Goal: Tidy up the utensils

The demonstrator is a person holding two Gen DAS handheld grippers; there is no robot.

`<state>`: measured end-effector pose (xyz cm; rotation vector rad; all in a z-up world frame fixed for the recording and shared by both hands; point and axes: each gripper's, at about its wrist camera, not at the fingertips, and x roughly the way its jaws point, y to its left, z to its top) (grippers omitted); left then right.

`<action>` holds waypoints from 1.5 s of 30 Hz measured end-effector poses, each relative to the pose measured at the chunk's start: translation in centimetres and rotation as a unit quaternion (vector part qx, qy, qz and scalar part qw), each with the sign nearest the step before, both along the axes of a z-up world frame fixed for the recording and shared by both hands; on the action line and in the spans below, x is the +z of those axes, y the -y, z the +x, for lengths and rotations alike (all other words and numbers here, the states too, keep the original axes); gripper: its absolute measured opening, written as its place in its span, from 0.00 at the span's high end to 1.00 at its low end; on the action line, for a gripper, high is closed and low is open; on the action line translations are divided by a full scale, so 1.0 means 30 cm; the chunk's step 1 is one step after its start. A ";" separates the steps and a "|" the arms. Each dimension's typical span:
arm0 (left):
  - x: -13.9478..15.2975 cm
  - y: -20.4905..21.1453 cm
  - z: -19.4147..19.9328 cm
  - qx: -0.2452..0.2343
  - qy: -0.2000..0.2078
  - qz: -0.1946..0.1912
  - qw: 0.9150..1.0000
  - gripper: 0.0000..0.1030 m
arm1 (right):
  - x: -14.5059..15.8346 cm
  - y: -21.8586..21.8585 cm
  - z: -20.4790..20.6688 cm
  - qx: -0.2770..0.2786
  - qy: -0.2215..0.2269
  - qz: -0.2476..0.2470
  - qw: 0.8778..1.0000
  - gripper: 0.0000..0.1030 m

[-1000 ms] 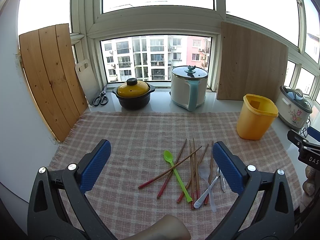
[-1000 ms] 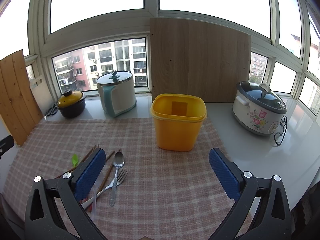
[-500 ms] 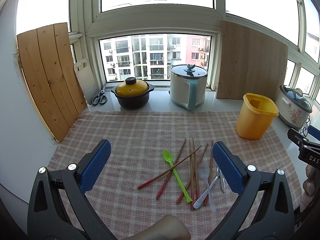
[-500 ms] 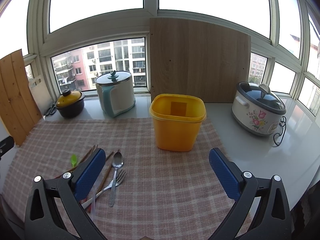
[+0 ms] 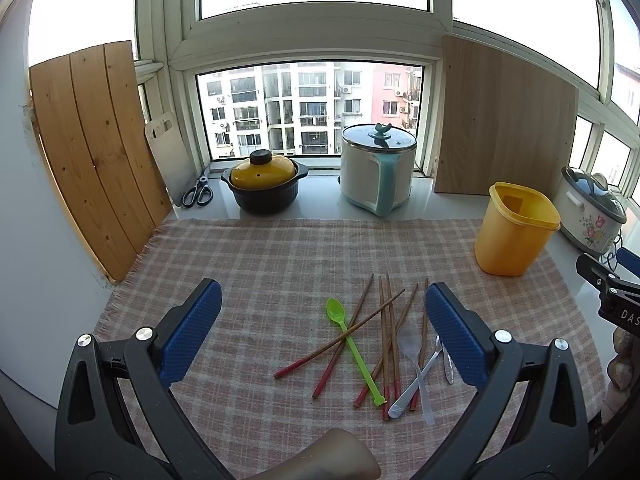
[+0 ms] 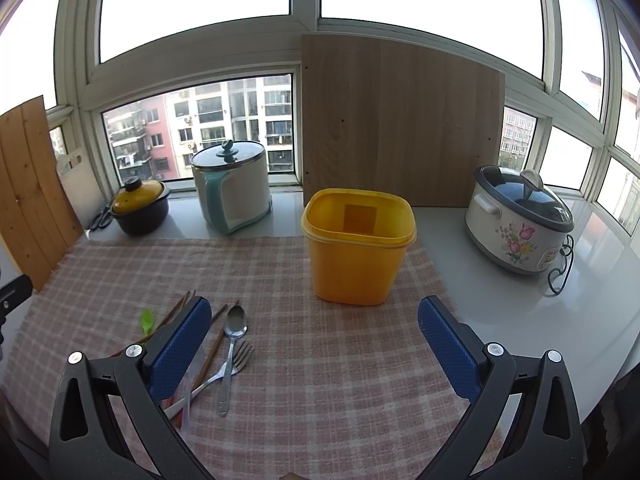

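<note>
A pile of utensils lies on the checked cloth (image 5: 280,264): several red-tipped wooden chopsticks (image 5: 386,332), a green plastic spoon (image 5: 352,340), a clear plastic spoon (image 5: 416,356), a metal spoon (image 6: 232,352) and a metal fork (image 6: 236,360). An empty yellow bin (image 5: 514,230) stands to their right; it also shows in the right wrist view (image 6: 356,244). My left gripper (image 5: 320,328) is open above the cloth, just short of the pile. My right gripper (image 6: 314,348) is open, facing the bin, with the utensils by its left finger.
On the sill behind stand a black pot with a yellow lid (image 5: 262,184), a white and teal cooker (image 5: 378,168), scissors (image 5: 198,194) and a flowered rice cooker (image 6: 520,220). Wooden boards lean at the left (image 5: 92,152) and behind the bin (image 6: 400,120).
Both grippers have crept slightly forward and stay open. The utensils and the bin have not moved.
</note>
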<state>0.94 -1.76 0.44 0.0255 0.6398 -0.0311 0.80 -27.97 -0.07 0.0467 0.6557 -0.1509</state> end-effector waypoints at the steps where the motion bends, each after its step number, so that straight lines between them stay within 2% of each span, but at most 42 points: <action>1: -0.005 0.000 0.003 0.000 -0.001 0.000 1.000 0.00 | -0.002 0.000 0.001 0.000 -0.001 0.000 1.000 0.01; 19: -0.096 -0.070 0.072 0.006 -0.049 0.005 0.999 0.00 | -0.068 -0.034 0.044 0.006 -0.032 -0.012 0.999 0.01; 23: -0.133 -0.083 0.096 -0.004 -0.057 0.016 0.998 0.00 | -0.100 -0.033 0.056 0.016 -0.040 -0.013 0.999 0.01; 28: -0.196 -0.089 0.140 -0.030 -0.081 0.018 0.996 0.00 | -0.147 -0.028 0.055 0.046 -0.023 0.009 0.999 0.01; 33: -0.269 -0.065 0.186 -0.071 -0.123 0.016 0.990 0.09 | -0.211 -0.028 0.089 0.058 -0.059 0.021 0.996 0.01; 35: -0.298 -0.053 0.202 -0.080 -0.139 0.014 0.987 0.20 | -0.233 -0.034 0.097 0.062 -0.072 0.016 0.995 0.01; 40: -0.341 -0.024 0.230 -0.103 -0.158 0.012 0.982 0.30 | -0.283 -0.043 0.129 0.080 -0.106 0.024 0.991 0.01; 45: -0.359 -0.011 0.247 -0.113 -0.163 0.010 0.980 0.34 | -0.313 -0.065 0.165 0.099 -0.125 0.016 0.987 0.01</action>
